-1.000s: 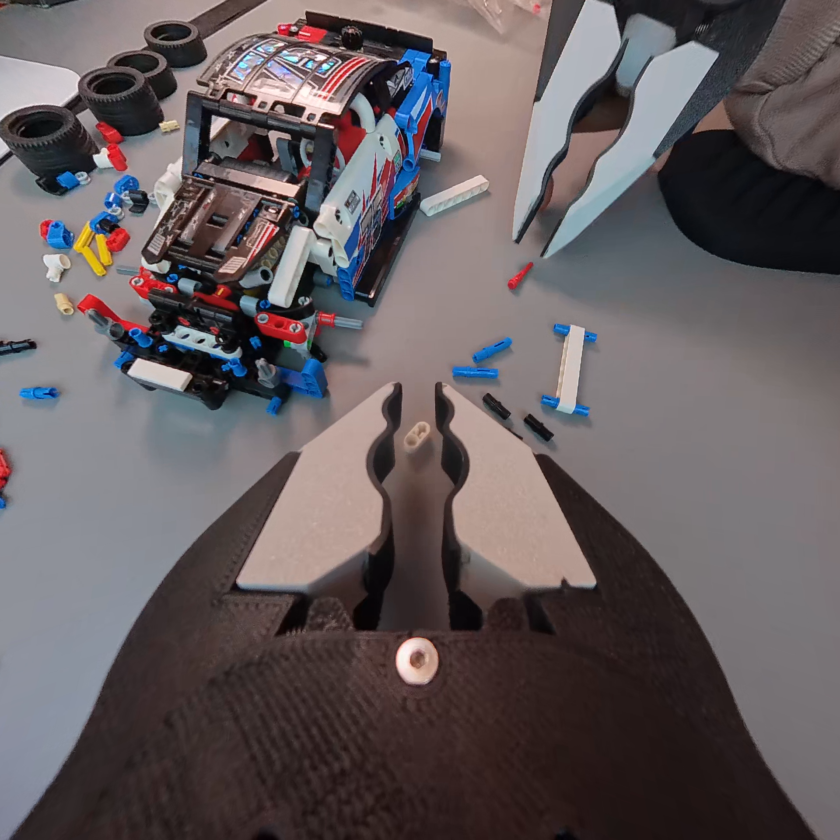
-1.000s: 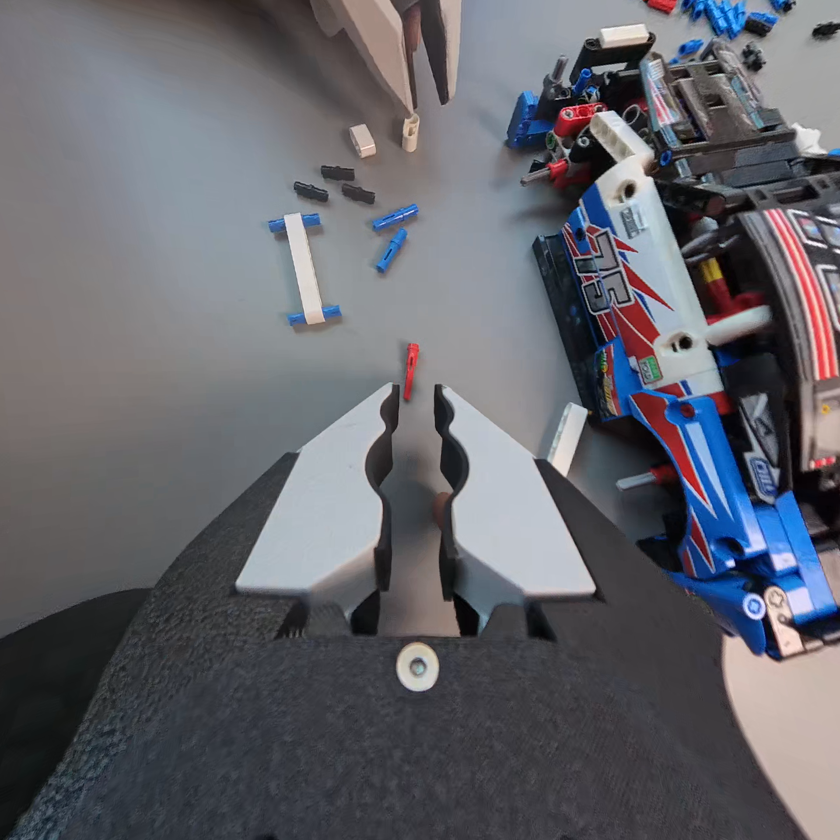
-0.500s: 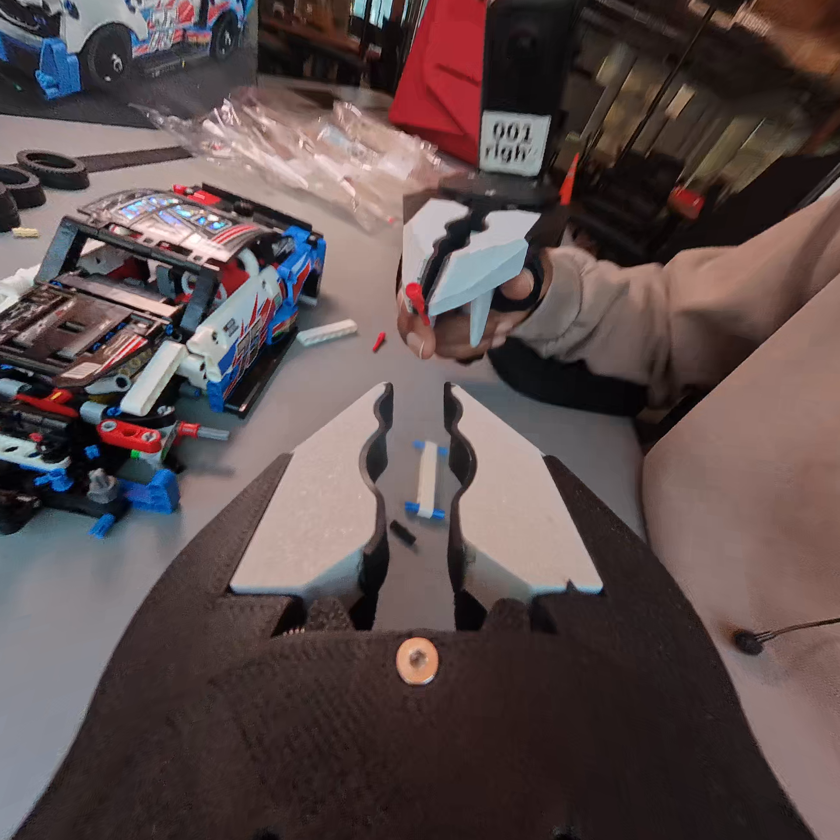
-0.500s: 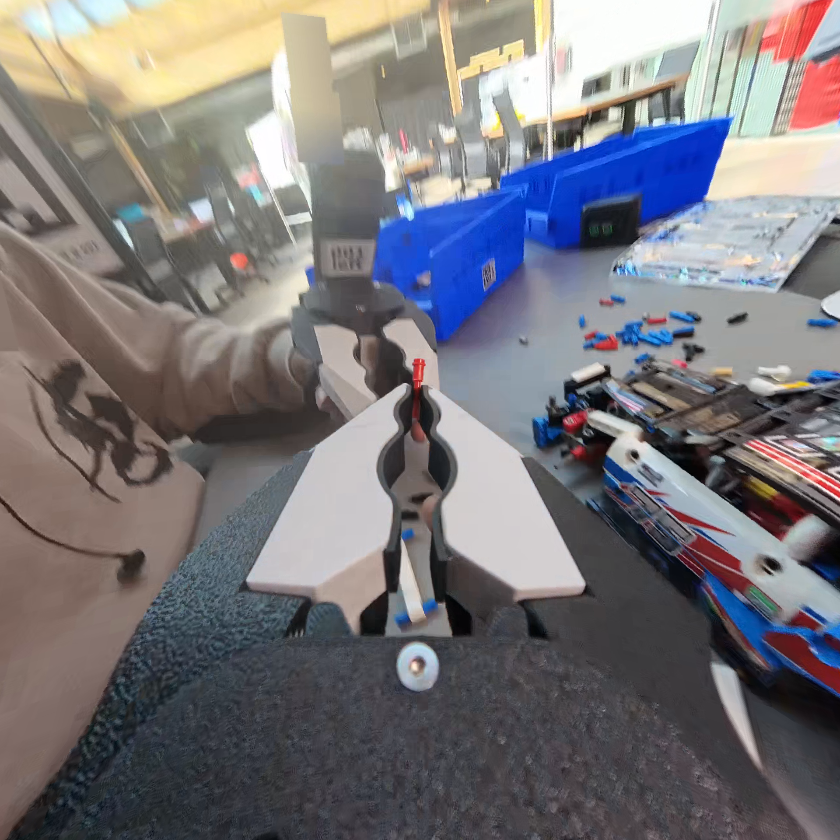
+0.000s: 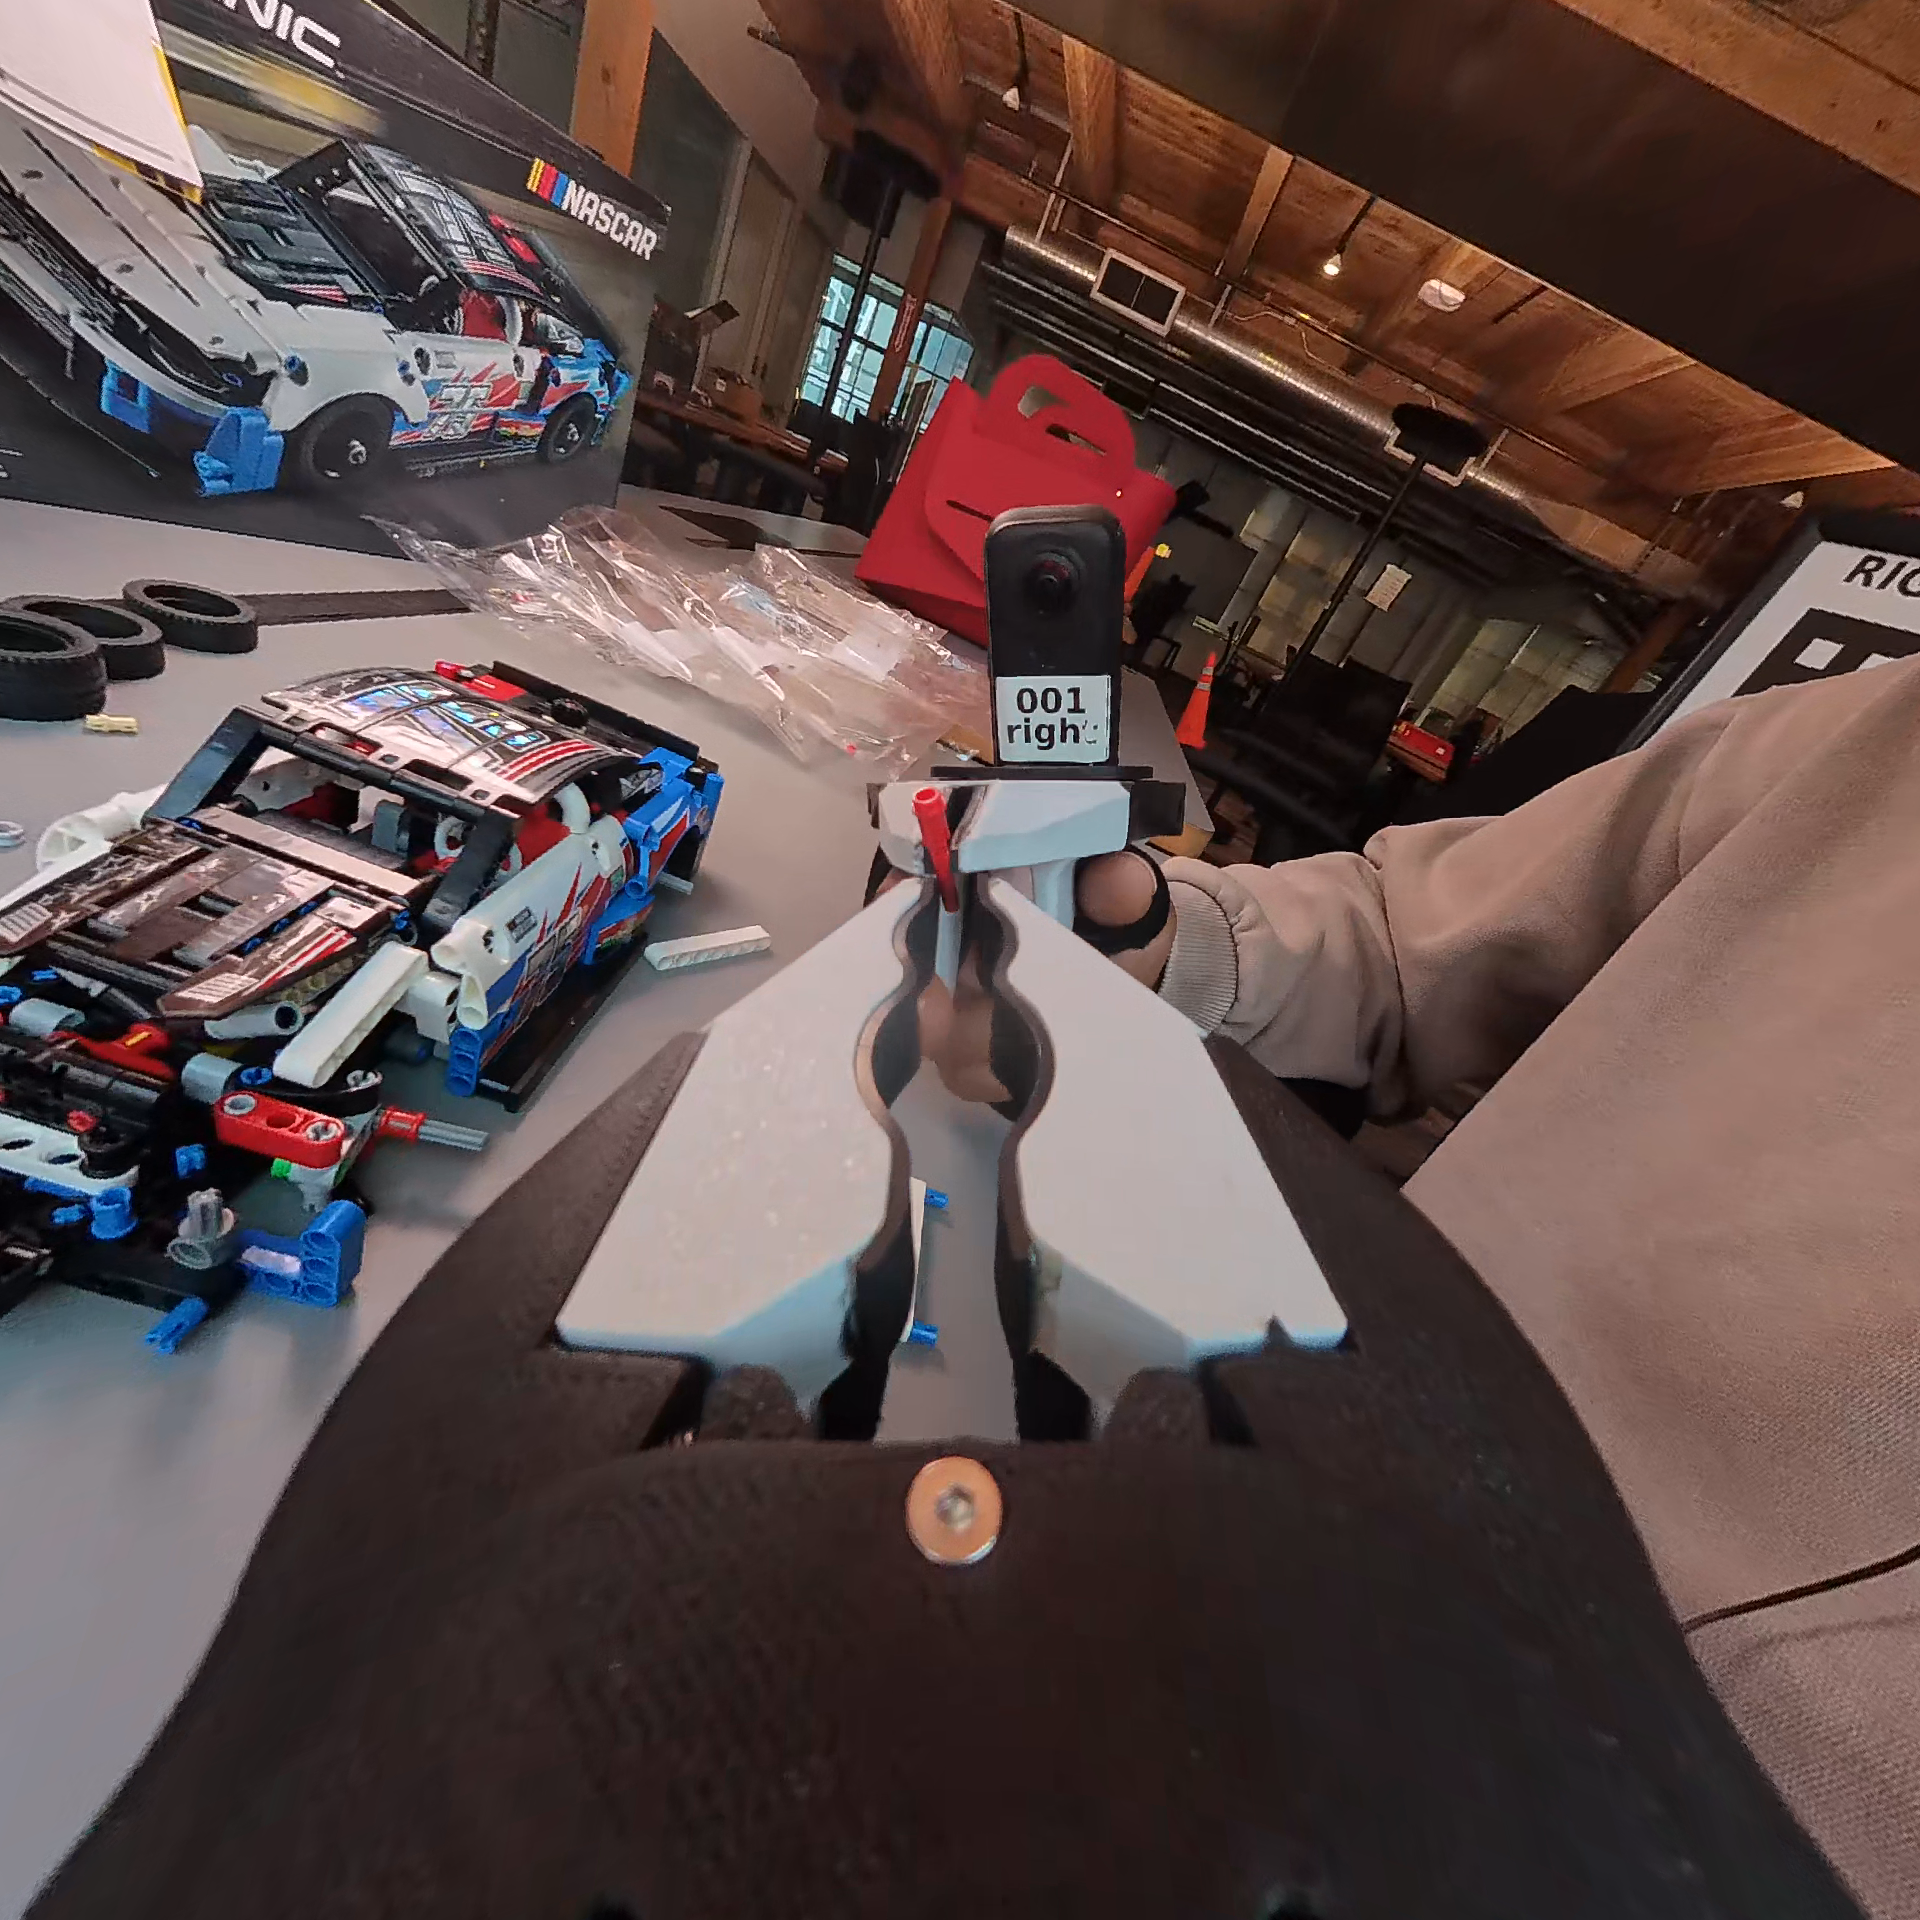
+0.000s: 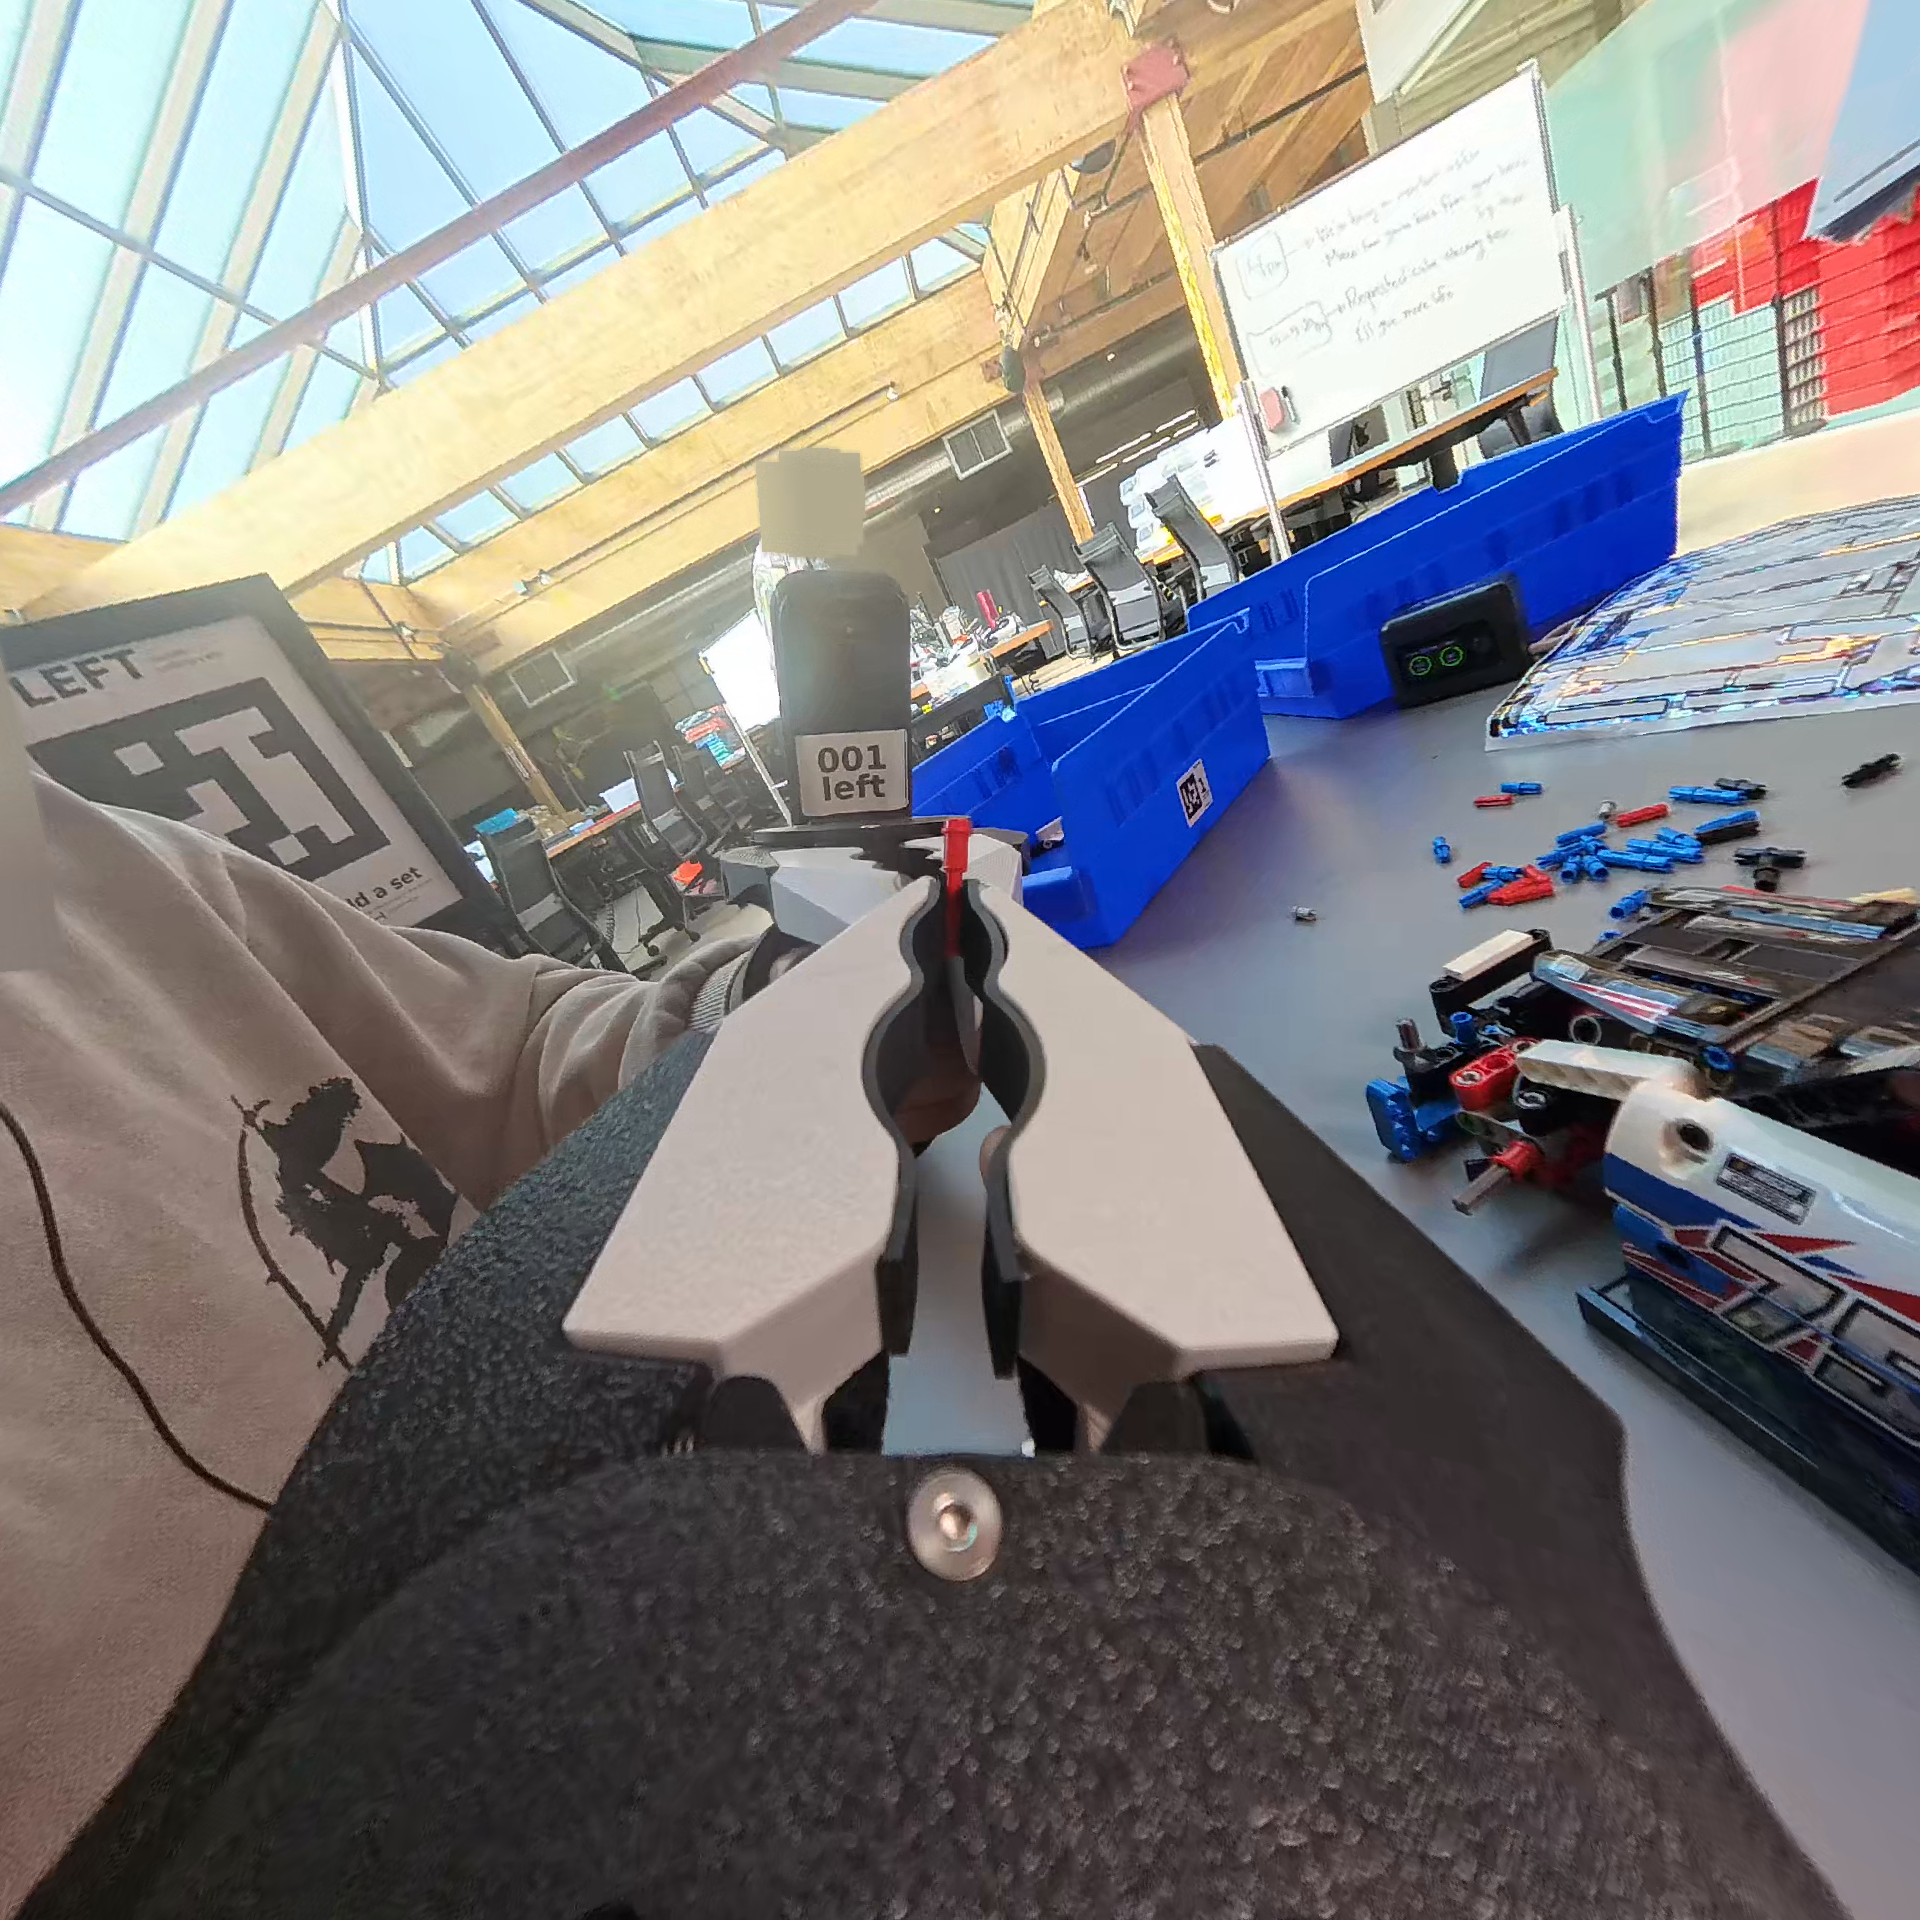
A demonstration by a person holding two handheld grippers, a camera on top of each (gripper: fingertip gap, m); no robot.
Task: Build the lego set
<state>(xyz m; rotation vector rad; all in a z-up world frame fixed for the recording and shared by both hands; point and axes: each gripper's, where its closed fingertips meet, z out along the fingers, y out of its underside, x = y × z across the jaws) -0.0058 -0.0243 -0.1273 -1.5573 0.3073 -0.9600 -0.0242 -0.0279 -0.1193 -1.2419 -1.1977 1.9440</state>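
The red pin (image 5: pixel 930 842) stands upright between my two grippers, which face each other tip to tip above the grey table (image 5: pixel 125 1455). My right gripper (image 6: pixel 953 891) is shut on the pin (image 6: pixel 954 862), whose top sticks up above its tips. My left gripper (image 5: pixel 951 891) has its jaws closed to a narrow gap around the pin's lower end. The part-built lego race car (image 5: pixel 343 883) lies on the table to the left; it shows at right in the right wrist view (image 6: pixel 1714 1195). A white beam with blue pins (image 5: pixel 920 1226) lies under the left gripper.
Black tyres (image 5: pixel 94 649), clear plastic bags (image 5: pixel 707 623), the set's box (image 5: pixel 312 343) and a red bag (image 5: pixel 1018 499) stand at the back. A loose white beam (image 5: pixel 707 948) lies by the car. Blue bins (image 6: pixel 1164 769) and scattered pins (image 6: pixel 1600 852) lie beyond. Less than 4 cm separates the two grippers' tips.
Both grippers rose from the table and turned to face each other. The right one picked up the red pin; the left one closed from open onto the pin's lower end.
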